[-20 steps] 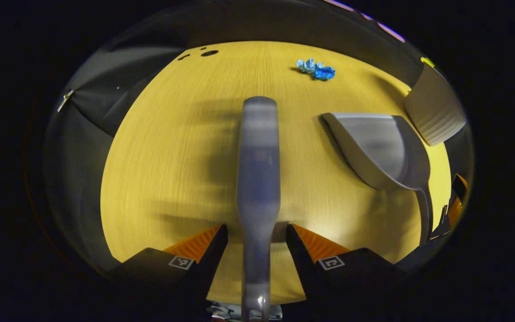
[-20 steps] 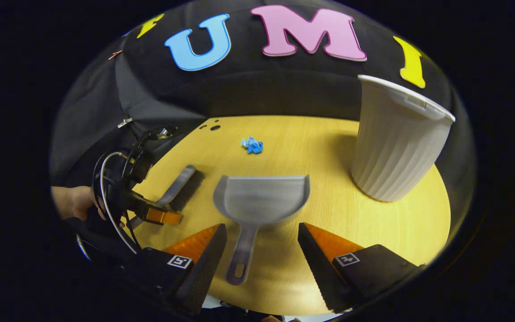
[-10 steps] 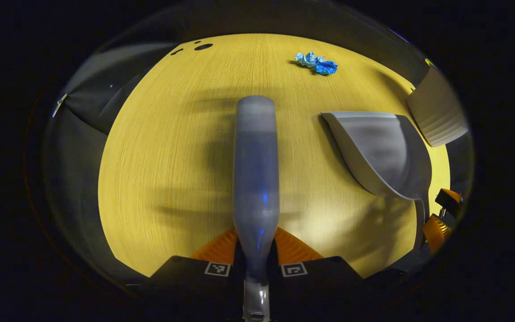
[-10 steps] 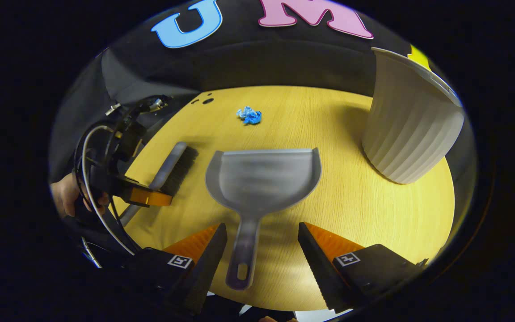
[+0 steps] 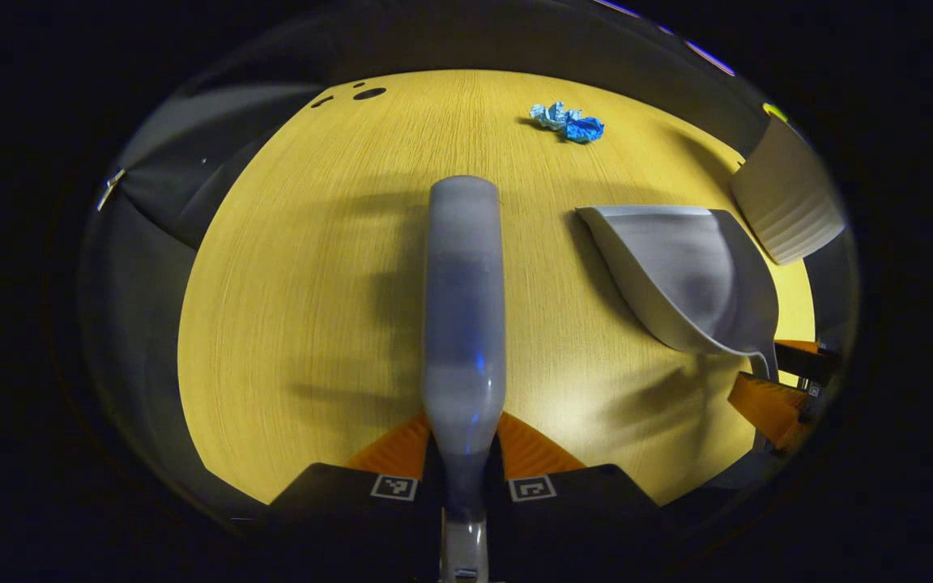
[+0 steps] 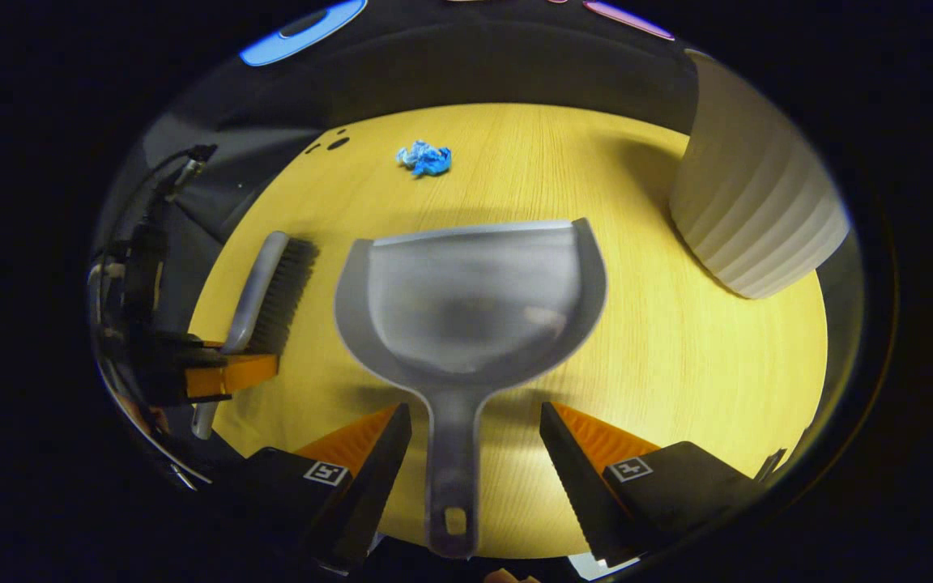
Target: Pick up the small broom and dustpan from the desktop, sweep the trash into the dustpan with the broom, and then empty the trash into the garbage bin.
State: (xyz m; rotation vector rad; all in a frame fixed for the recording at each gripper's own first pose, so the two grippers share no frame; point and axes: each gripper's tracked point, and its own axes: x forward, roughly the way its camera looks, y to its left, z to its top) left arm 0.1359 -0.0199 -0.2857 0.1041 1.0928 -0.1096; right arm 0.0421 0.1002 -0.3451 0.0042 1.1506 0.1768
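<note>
In the left gripper view my left gripper (image 5: 464,453) is shut on the handle of the small grey broom (image 5: 463,308), which points forward over the yellow desktop (image 5: 304,267). The right gripper view shows that broom (image 6: 266,283) lying at the left with the left gripper (image 6: 219,371) on it. My right gripper (image 6: 475,429) is open, one finger on each side of the handle of the grey dustpan (image 6: 470,300), not touching it. Crumpled blue trash (image 6: 424,158) lies far ahead on the desk, also the trash (image 5: 568,123) in the left gripper view. The dustpan (image 5: 689,275) sits right of the broom.
A white ribbed garbage bin (image 6: 754,214) stands on the desk at the right; the bin (image 5: 786,202) also shows at the far right in the left gripper view. Small dark holes (image 6: 337,143) mark the desk's far left corner. Black cloth walls the booth behind.
My left gripper closed on the broom handle and holds it. My right gripper moved forward and lower, so the dustpan handle now lies between its open fingers.
</note>
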